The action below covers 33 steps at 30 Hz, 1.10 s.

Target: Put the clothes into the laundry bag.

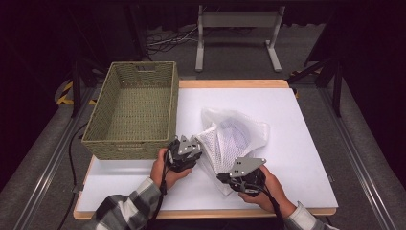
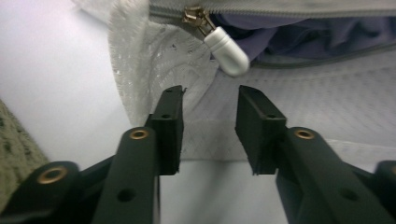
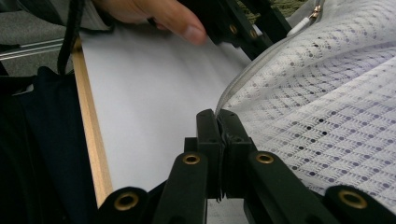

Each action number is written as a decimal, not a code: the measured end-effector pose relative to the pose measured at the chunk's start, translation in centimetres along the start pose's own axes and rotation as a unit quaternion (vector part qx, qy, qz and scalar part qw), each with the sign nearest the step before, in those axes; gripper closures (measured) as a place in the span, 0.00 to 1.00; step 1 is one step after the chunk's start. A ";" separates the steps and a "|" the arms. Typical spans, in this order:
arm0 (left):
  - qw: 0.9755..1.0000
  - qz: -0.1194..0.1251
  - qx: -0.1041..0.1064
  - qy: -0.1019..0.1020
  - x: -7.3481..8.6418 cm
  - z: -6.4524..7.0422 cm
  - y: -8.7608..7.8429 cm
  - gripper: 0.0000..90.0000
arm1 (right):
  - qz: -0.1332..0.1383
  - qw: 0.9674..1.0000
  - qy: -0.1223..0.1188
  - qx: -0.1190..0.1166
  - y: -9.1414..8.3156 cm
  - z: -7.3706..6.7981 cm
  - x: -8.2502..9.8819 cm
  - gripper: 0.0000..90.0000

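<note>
Right gripper sits at the lower centre of its own view with jaws pressed together on the near edge of the white mesh laundry bag; the fabric hem disappears between the pads, so this reads as a pinch on the bag, most likely an anchor that keeps the cloth taut while the other hand works the zip. In the high view that gripper lies at lower centre-right of the frame, at the bag's near corner. Left gripper has its jaws spread, nothing between the pads; they stand just short of the white zipper pull, which hangs in the upper centre of the left gripper view from a brass slider on the grey zipper line. The gap looks sized for the pull, so the judgement is that a grasp on the pull is being lined up. Zipper is partly open to the right of the slider: dark purple cloth shows through at upper right. In the high view the left gripper is at frame centre, touching or almost touching the bag's left corner. Bag lies on the white table top, centre to right of centre. Woven green basket stands at upper left, just beside the bag, empty as far as visible; probably the destination for the bag or its contents.
</note>
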<state>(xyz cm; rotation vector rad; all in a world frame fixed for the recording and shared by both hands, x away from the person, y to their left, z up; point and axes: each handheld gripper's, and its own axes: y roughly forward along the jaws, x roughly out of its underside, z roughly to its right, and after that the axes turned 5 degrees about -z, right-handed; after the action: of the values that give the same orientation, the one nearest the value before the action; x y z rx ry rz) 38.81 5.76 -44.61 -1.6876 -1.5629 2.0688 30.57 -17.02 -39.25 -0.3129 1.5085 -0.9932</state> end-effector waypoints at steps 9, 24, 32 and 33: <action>0.999 -0.025 0.001 -0.025 -0.3 0.0 1.3 0.85 | -0.002 1.000 -0.001 -0.002 0.0 -0.1 0.1 0.99; 1.000 -0.005 0.027 0.002 0.3 -0.1 -1.4 1.00 | 0.003 1.000 0.004 0.007 -0.3 0.2 0.1 0.99; 0.999 0.009 0.034 0.023 2.0 0.2 -5.4 1.00 | 0.014 1.000 0.008 0.011 -0.6 0.3 0.1 0.99; 0.999 0.012 0.039 0.018 2.4 0.2 -6.1 1.00 | 0.014 1.000 0.009 0.012 -0.6 0.3 0.1 0.99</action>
<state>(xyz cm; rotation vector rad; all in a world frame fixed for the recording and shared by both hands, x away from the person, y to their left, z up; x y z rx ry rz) 34.53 9.96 -42.08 -1.7163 -1.4388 2.0695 30.65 -17.55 -38.84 -0.2661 1.5116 -0.9926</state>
